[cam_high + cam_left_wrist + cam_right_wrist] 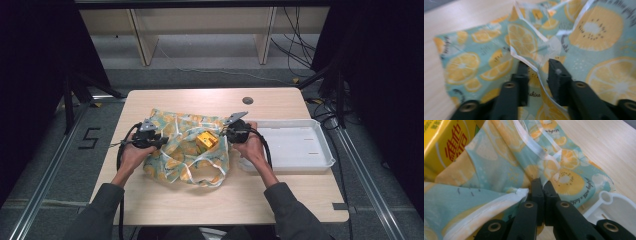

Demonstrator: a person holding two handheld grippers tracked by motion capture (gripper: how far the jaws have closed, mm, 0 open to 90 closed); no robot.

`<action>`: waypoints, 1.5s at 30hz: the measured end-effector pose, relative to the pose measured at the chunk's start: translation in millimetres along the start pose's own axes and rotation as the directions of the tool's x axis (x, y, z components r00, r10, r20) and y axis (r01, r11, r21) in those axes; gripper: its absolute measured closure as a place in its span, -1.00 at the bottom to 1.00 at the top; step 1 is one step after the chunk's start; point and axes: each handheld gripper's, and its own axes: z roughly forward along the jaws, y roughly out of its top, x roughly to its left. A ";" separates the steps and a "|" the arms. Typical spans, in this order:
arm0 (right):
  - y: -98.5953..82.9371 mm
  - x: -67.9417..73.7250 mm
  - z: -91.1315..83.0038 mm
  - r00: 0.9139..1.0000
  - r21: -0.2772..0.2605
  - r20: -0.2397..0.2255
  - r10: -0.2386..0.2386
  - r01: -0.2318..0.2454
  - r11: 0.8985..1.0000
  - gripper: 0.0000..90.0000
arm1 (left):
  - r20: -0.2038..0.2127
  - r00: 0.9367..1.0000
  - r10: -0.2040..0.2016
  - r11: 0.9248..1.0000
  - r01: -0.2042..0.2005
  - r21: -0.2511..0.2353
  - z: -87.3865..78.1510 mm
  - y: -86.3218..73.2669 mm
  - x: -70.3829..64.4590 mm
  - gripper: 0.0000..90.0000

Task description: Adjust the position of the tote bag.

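Observation:
A cloth bag (187,150) printed with lemon and kiwi slices lies crumpled in the middle of the table. Inside its open mouth stands a yellow drink carton (206,140), seen close up with red print (441,142) in the right gripper view. My left gripper (159,141) is at the bag's left side. Its jaws (538,65) stand apart, and the bag's white-hemmed rim (534,66) runs between them. At the bag's right side my right gripper (226,133) is shut on a fold of the bag's cloth (541,182).
A white plastic tray (295,145) lies at the right of the wooden table (220,197), its corner (614,205) just beside the right gripper. A round cable hole (247,100) sits near the far edge. Shelving legs and cables are on the floor behind.

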 end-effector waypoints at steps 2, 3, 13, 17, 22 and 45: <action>-0.4 -1.8 -2.7 1.000 0.012 -0.008 0.012 -0.011 1.000 1.00 | -0.018 1.000 0.021 1.000 -0.022 -0.020 -18.7 8.7 -0.6 0.29; -1.2 -2.4 -1.8 1.000 -0.002 0.002 0.021 -0.021 1.000 1.00 | -0.008 1.000 0.012 0.999 -0.012 -0.049 -28.7 14.0 -1.8 0.23; -2.5 -0.5 -3.9 0.999 -0.013 -0.030 0.027 -0.028 1.000 1.00 | 0.145 0.984 0.106 0.994 -0.100 -0.046 -39.7 35.6 -41.6 -0.06; -3.0 -2.3 -8.6 0.998 -0.016 -0.045 0.035 -0.036 0.999 1.00 | 0.136 0.981 0.139 0.988 -0.146 0.040 -13.5 32.3 -53.6 -0.16; -3.9 -1.8 -8.0 0.998 -0.023 -0.042 0.038 -0.039 0.999 1.00 | 0.139 0.970 0.201 0.978 -0.208 0.035 2.5 36.9 -56.0 0.60; -5.1 4.7 -9.4 1.000 0.056 0.025 0.011 -0.012 0.998 0.55 | 0.151 0.987 0.059 0.982 -0.084 0.168 48.8 14.1 -32.0 0.98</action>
